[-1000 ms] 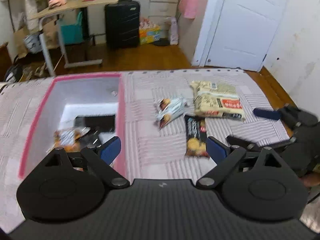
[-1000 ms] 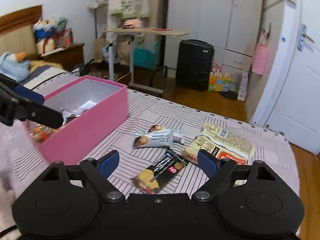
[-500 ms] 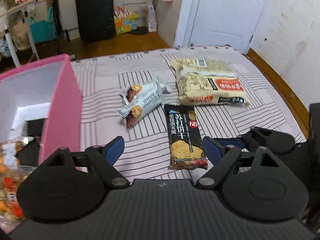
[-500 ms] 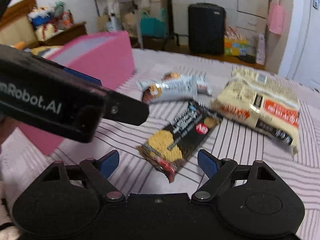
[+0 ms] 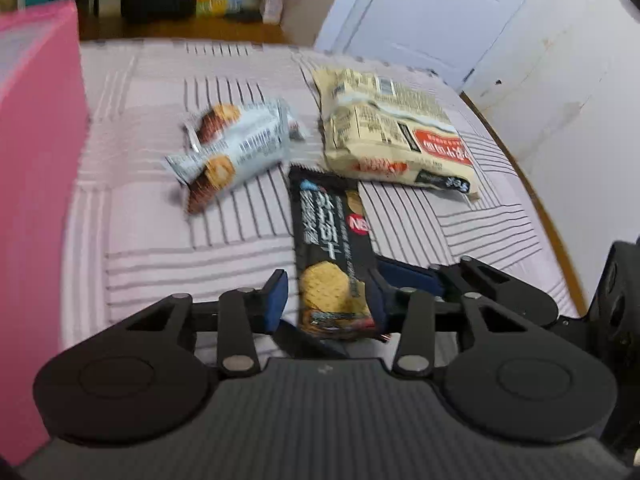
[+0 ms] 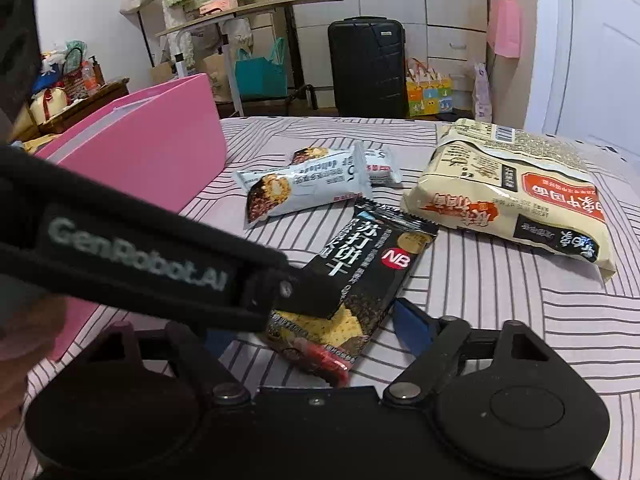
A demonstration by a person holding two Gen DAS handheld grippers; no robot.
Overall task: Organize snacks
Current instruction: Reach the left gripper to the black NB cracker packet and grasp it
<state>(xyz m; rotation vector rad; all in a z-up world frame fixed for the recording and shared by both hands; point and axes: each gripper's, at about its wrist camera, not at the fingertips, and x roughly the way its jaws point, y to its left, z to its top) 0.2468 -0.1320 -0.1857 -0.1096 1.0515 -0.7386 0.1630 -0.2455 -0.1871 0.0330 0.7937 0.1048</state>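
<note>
Striped bedspread (image 5: 168,248); left gripper (image 5: 328,300) astride cracker packet (image 5: 332,248)

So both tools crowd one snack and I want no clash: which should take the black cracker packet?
Left. The left tool already straddles the black cracker packet's near end, pads close either side. The right tool sits wider open, partly blocked by the left.

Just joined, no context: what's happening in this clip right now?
A person is sorting snacks on a bed with two handheld grippers. The left gripper straddles the near end of a black cracker packet, nearly closed on it; the packet lies flat. The right gripper sits open beside it. Two white snack bars and a noodle pack wait near the pink box.
</note>
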